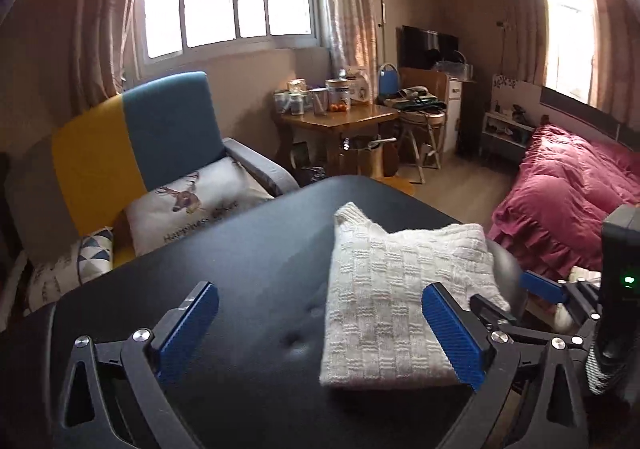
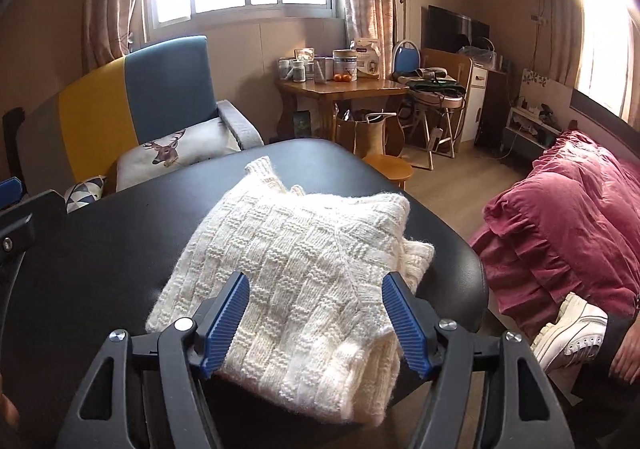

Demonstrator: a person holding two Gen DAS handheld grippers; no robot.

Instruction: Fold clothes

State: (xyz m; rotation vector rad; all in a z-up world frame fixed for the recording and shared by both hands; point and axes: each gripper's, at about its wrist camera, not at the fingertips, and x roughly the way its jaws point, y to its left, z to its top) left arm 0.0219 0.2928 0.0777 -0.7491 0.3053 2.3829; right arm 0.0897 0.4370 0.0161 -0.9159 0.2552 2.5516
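Folded sweater laid on the black table

The cream knit sweater (image 2: 304, 269) is seen folded on the black table (image 2: 100, 249). The left gripper (image 1: 320, 333) and right gripper (image 2: 316, 321) are held spread wide, nothing gripped, above its near edge.

The worktop (image 2: 100, 249) is a black, smooth, padded surface with rounded corners and a few shallow dimples visible in the left wrist view. Directly on it lies one folded cream knitted sweater (image 2: 304, 269) with a basket-weave pattern, set toward the worktop's right side, with its right edge near the rounded right rim. A ribbed cuff or hem of the sweater points toward the far edge, and the rest of the black top around it is bare.
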